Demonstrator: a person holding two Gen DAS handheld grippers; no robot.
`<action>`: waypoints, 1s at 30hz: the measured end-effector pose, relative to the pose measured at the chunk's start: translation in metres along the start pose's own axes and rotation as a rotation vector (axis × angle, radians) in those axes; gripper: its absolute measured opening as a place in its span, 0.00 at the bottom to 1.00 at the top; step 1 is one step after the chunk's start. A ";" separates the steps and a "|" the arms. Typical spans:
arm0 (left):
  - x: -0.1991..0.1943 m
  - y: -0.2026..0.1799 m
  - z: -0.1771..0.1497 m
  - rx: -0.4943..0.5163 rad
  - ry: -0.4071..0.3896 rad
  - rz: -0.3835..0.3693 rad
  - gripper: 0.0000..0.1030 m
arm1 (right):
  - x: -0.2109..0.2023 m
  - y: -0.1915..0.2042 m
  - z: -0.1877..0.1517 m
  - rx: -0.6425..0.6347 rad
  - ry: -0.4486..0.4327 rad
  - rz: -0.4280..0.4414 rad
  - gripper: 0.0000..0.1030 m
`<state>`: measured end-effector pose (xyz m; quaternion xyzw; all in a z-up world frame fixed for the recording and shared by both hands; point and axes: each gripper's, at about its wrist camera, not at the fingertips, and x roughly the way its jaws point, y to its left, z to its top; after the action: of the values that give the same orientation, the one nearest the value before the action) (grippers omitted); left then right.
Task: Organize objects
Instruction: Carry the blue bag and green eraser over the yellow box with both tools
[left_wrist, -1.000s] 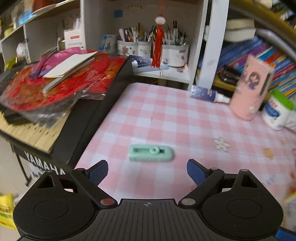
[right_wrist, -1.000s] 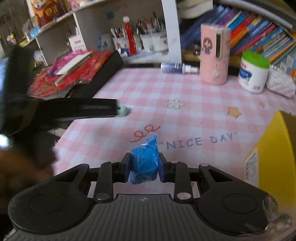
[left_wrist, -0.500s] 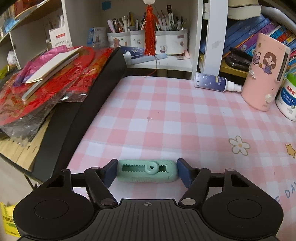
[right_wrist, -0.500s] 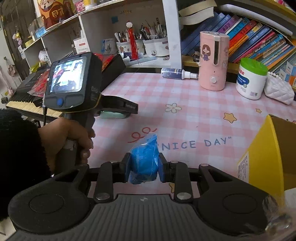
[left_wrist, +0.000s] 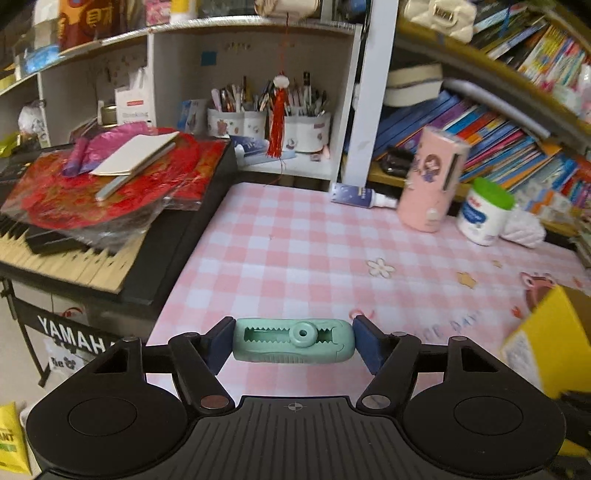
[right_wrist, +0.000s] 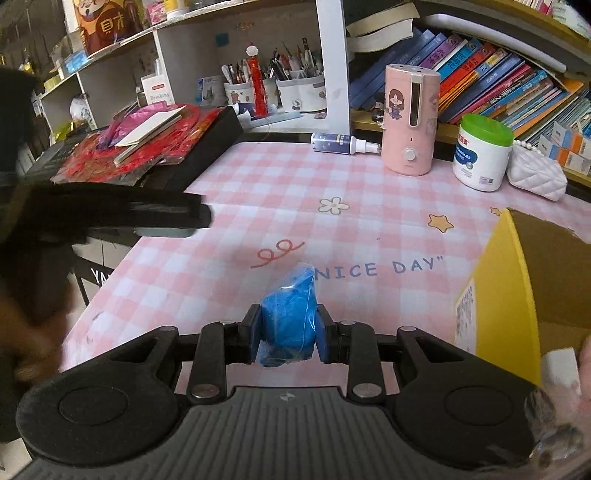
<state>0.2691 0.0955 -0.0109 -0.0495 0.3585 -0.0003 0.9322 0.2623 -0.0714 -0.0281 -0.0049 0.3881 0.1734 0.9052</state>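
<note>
Surface: pink checked tablecloth (left_wrist: 295, 236), yellow box (right_wrist: 513, 295) at right.
Left gripper (left_wrist: 293, 341): clamped endwise on green clip (left_wrist: 293, 339), held above cloth.
Right gripper (right_wrist: 290, 334): closed on blue wrapped bundle (right_wrist: 288, 317).

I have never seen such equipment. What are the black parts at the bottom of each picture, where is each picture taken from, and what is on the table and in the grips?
There is no robot here. A person holds one hand-held gripper in each hand, and each gripper carries a camera looking forward along its two fingers. The black parts are the grippers themselves.

In the left camera's picture, the left gripper is shut on a green correction tape.

In the right camera's picture, the right gripper is shut on a blue plastic-wrapped item.

On the pink checked table stand a pink dispenser, a white jar with a green lid and a lying spray bottle. A yellow cardboard box is at the right.
</note>
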 end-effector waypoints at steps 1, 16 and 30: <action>-0.009 0.002 -0.005 -0.002 -0.003 0.000 0.67 | -0.004 0.002 -0.003 -0.001 0.001 -0.002 0.26; -0.126 0.027 -0.087 -0.042 -0.015 -0.029 0.67 | -0.076 0.036 -0.064 0.004 -0.005 -0.043 0.26; -0.206 0.023 -0.162 0.003 0.007 -0.110 0.67 | -0.154 0.075 -0.150 0.042 -0.013 -0.074 0.26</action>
<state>0.0068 0.1105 0.0056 -0.0677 0.3586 -0.0520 0.9296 0.0350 -0.0702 -0.0155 0.0010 0.3853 0.1317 0.9133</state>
